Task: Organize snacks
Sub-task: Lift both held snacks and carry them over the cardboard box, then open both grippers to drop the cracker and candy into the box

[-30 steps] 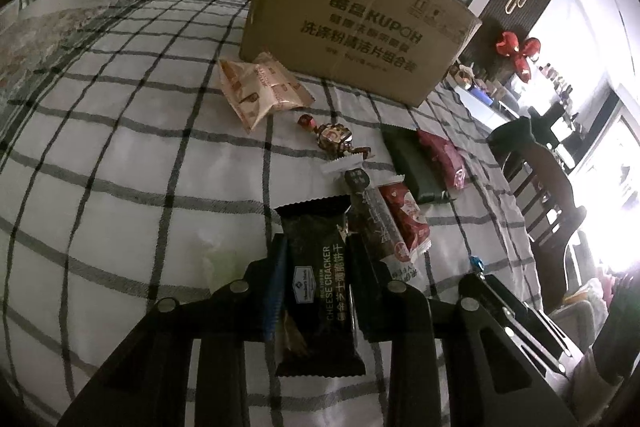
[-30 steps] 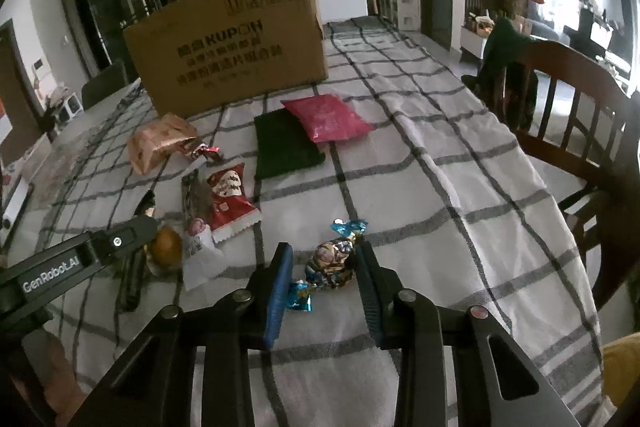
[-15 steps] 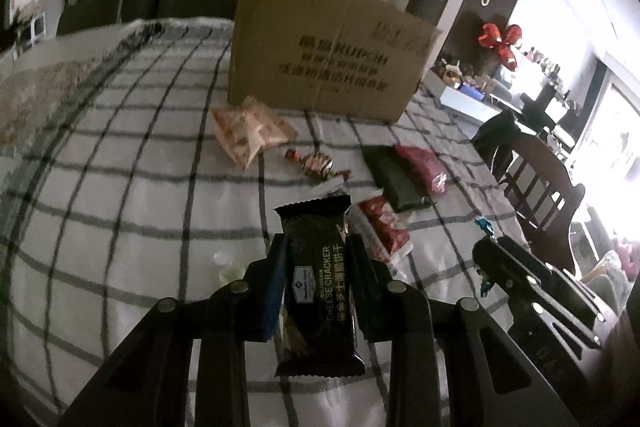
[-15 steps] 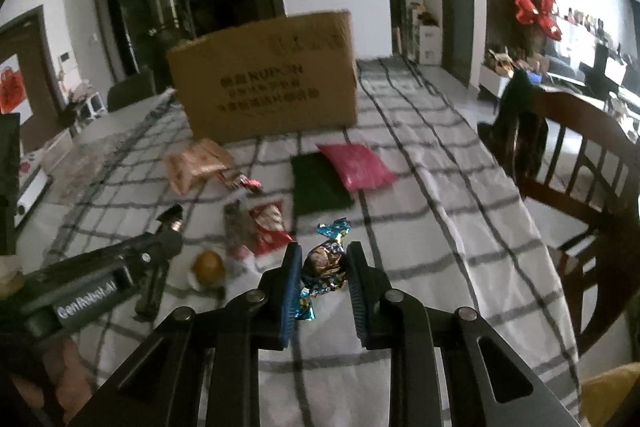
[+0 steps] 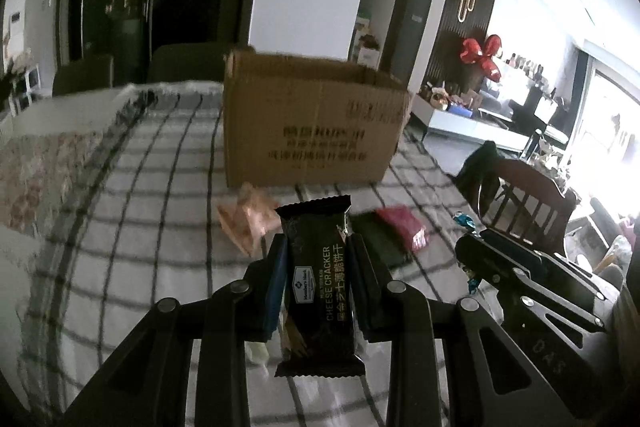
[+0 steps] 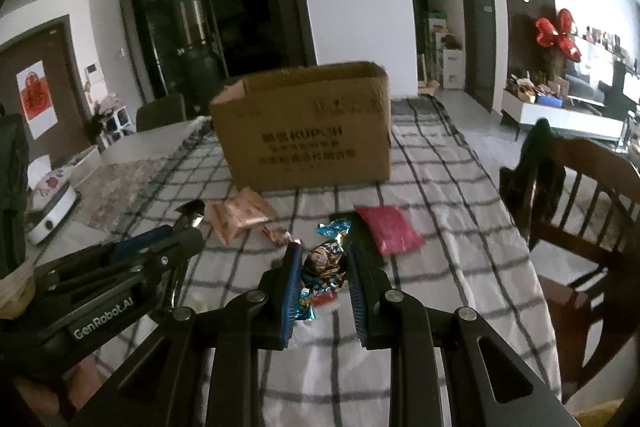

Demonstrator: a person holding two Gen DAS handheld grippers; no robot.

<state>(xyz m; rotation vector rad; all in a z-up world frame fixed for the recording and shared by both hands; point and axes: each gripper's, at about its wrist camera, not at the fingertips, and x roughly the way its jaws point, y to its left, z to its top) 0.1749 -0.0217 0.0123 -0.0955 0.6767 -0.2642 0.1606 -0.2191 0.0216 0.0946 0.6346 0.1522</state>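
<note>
The left claw [image 5: 318,279] was clamped on a black cracker pack [image 5: 320,283], which was held upright between the blue pads [image 5: 276,283] with its top and bottom ends sticking out past them, clear of the tabletop [image 5: 120,211]. The right claw [image 6: 323,281] was closed tight on a foil-wrapped candy [image 6: 325,261], whose blue twisted end [image 6: 335,227] stood up above the pads and whose other end hung below them. Each claw was seen in the other's view: the right one at the right edge of the left view [image 5: 520,267], the left one at the left edge of the right view [image 6: 120,267]. Below and beyond the claws, a checked cloth covered the tabletop. On it, beyond the left claw, a peach-coloured bag [image 6: 240,217] was seen lying just before a cardboard box [image 6: 308,131], with a small wrapped sweet [image 6: 280,237] near it. A pink pack [image 6: 388,229] was seen to the right, beside a dark green pack [image 5: 384,239] that was partly hidden by the claw. The box stood open at the top, well back on the tabletop, printed side facing the cameras. A wooden chair [image 6: 576,195] was drawn up at the right edge of the tabletop.
</note>
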